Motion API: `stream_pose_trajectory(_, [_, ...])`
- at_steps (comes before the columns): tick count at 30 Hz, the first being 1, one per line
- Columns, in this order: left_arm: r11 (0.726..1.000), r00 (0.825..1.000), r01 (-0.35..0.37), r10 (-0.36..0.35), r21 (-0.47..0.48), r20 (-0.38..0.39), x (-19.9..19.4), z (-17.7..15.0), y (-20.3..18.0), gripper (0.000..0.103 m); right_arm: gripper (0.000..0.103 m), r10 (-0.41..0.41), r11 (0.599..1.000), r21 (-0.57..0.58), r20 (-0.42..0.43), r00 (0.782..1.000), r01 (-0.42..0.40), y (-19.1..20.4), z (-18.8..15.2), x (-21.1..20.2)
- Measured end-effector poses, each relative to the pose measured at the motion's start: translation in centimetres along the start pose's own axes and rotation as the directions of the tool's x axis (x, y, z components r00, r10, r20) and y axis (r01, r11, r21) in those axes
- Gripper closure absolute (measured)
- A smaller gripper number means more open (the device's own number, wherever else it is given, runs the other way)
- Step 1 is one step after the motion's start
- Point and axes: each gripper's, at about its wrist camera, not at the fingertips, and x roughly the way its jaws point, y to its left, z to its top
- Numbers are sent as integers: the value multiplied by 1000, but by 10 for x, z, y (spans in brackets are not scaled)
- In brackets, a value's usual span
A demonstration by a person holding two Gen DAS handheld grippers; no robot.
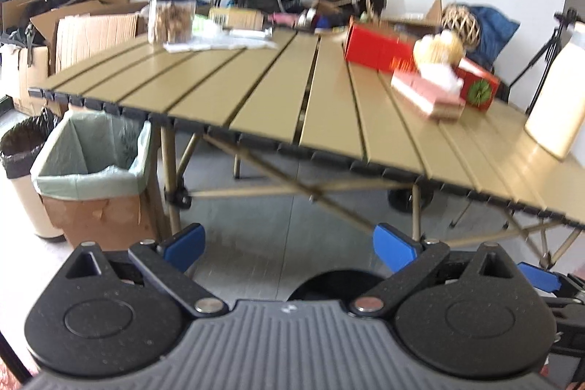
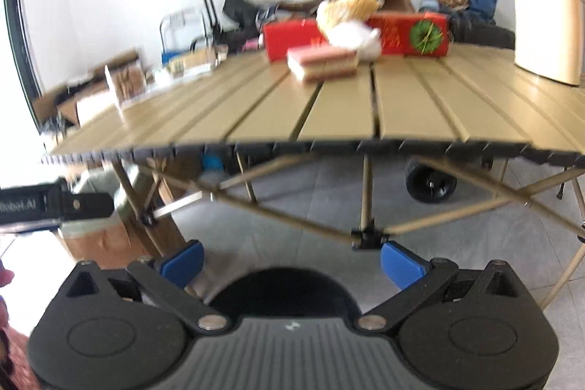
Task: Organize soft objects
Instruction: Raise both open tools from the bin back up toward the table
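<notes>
A yellowish plush toy (image 1: 437, 52) (image 2: 345, 8) rests on a white soft bundle (image 1: 444, 77) (image 2: 356, 37) at the far right of the tan slatted table (image 1: 256, 90) (image 2: 402, 105). It leans against a long red box (image 1: 376, 48) (image 2: 409, 33). In front lies a flat pink pack (image 1: 426, 95) (image 2: 321, 63). My left gripper (image 1: 289, 249) is open, low and in front of the table's near edge, holding nothing. My right gripper (image 2: 292, 262) is open too, below the table edge and empty.
A cream jug (image 1: 559, 90) (image 2: 546, 2) stands at the table's right. A clear jar (image 1: 171, 17) and papers sit at the far left. A lined cardboard bin (image 1: 95, 170) and a round bin (image 1: 22, 170) stand on the floor left. The left gripper's body (image 2: 47, 205) shows at left.
</notes>
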Motion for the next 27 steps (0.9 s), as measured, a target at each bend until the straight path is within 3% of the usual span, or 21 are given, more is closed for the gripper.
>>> stream_pose_trajectory(4, [1000,998,-2,3,-23,59,-7,8,-1,0,0,8,999,33,112,994,-12,-12,13,-20])
stream_pose_trajectory(12, [1000,989,-17,15,9,147,-9,34,-15,0,0,28,997,56,292,956,-47,-23,32,-42])
stream_pose_trajectory(21, [999,974,-26,20,27,225,-1,70,-31,0,0,46,997,43,375,926,-67,-20,61,-44])
stream_pose_trajectory(27, [1000,966,-19,13,21,259,8,93,-41,0,0,-25,998,61,372,928,3,-21,85,-34])
